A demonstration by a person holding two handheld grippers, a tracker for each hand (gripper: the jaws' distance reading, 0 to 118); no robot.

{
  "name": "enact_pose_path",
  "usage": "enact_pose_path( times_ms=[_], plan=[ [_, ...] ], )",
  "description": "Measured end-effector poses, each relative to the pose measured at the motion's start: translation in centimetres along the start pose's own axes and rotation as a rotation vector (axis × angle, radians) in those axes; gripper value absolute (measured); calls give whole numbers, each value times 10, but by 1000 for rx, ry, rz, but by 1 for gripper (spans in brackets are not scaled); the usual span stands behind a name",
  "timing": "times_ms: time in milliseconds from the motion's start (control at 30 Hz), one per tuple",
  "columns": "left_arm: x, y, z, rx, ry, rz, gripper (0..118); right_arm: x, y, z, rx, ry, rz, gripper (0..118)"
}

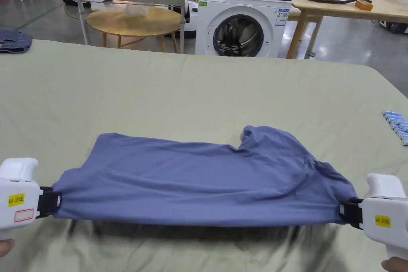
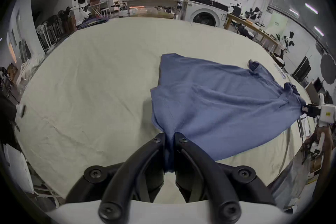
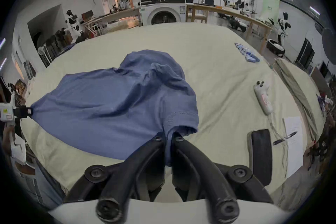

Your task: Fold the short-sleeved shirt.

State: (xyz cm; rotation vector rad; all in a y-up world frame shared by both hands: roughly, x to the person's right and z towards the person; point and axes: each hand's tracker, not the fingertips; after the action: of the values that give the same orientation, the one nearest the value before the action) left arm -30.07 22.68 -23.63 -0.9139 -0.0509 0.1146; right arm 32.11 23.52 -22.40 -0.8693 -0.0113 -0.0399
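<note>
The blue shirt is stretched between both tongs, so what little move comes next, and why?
Probably carry the near edge forward over the far part. Left tongs and right tongs each pinch an end of the blue shirt, its near edge lifted off the green sheet.

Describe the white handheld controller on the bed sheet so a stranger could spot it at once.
Start at the big pale green sheet, then go to its right side past the blue shirt. The controller lies there, nearer than the blue batteries, beside a black phone: white, elongated, with dark buttons on its far end.
</note>
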Motion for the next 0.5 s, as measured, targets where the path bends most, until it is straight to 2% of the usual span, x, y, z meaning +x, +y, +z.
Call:
enact_pose_path(
  times_ms=[233, 367, 433, 500],
  plan=[
    [-16, -54, 16, -62, 1, 11, 3, -7, -56, 20, -76, -4, 16, 3],
    [-27, -95, 11, -110, 3, 44, 3, -12, -101, 13, -167, -81, 36, 3],
    [-28, -110, 5, -134, 4, 46, 3, -11, -116, 3, -188, -85, 15, 3],
    [-25, -118, -5, -166, 18, 44, 3, -14, -126, -10, -214, -103, 30, 4]
  ],
)
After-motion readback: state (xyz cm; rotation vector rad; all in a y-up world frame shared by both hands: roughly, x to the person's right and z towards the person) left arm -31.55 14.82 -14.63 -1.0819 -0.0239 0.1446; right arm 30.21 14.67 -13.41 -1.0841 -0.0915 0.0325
